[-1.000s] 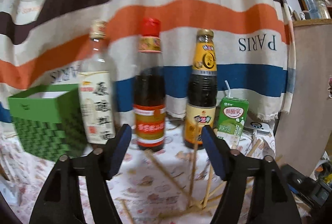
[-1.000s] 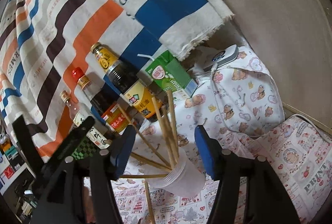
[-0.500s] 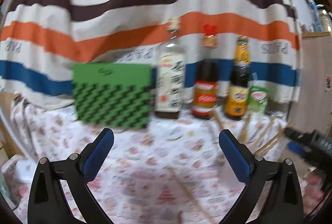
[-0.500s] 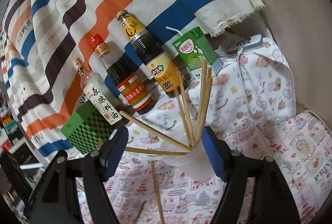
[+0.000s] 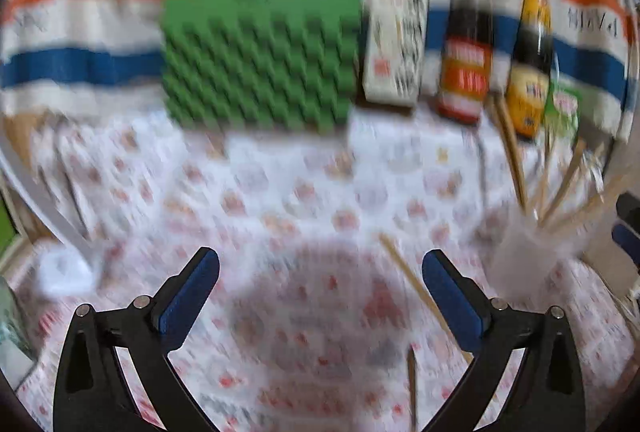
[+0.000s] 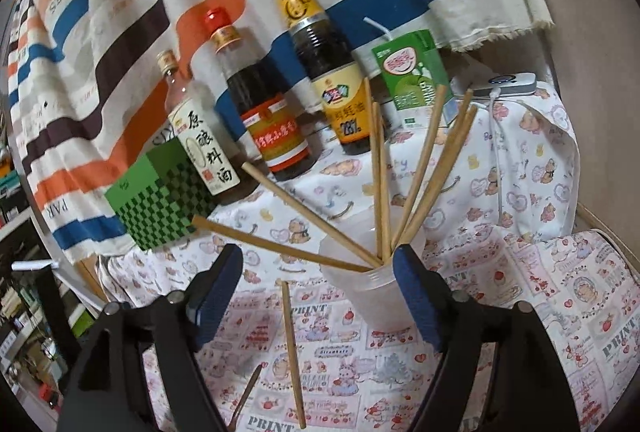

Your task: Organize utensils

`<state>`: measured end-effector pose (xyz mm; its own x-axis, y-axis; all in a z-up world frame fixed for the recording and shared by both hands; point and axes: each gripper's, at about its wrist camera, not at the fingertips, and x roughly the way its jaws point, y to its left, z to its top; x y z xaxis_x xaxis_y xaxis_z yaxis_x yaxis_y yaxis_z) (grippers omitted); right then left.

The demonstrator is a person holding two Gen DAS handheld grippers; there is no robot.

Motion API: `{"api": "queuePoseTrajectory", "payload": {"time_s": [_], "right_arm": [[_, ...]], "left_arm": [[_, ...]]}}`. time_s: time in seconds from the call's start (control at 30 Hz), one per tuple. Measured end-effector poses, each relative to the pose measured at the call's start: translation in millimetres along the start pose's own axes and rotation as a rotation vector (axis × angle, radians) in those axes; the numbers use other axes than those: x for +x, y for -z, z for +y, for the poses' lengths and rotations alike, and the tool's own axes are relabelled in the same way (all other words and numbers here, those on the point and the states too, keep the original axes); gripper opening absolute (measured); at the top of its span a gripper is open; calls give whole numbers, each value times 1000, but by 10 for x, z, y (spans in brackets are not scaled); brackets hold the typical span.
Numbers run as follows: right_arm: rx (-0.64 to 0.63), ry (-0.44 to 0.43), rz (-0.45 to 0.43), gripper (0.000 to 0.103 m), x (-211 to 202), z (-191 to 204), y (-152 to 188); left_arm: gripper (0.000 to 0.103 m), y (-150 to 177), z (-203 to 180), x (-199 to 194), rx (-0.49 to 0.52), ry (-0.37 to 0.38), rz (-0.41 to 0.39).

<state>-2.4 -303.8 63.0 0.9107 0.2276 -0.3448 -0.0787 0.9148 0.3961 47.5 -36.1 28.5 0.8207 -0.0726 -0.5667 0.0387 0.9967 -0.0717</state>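
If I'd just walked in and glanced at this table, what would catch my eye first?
Probably the clear plastic cup near the front of the table, with wooden chopsticks fanning out of it, and two loose chopsticks lying flat on the printed cloth beside it. Behind stand three sauce bottles in a row against a striped cloth, between a green checkered box and a green drink carton.

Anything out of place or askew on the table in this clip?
Yes. Two chopsticks lie loose on the printed cloth: one flat in front of the plastic cup, another beside it near the bottom edge. The chopsticks in the cup splay unevenly, two leaning far out over the rim.
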Motion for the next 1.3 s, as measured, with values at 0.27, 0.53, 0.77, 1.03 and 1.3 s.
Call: {"api": "queuePoseTrajectory", "payload": {"time_s": [0.27, 0.53, 0.77, 1.03, 1.3], "right_arm": [[-59, 49, 26, 81, 107, 70, 80], [-74, 73, 56, 82, 171, 85, 111], [-82, 93, 63, 83, 203, 83, 123], [-71, 105, 65, 83, 214, 54, 115], [-71, 118, 67, 83, 221, 55, 119]], "left_arm": [[76, 192, -81, 365, -18, 76, 246], [39, 307, -390, 305, 85, 128, 349], [32, 453, -599, 308, 155, 134, 409], [19, 588, -587, 457, 155, 105, 494], [5, 615, -584, 499, 145, 101, 475]]}}
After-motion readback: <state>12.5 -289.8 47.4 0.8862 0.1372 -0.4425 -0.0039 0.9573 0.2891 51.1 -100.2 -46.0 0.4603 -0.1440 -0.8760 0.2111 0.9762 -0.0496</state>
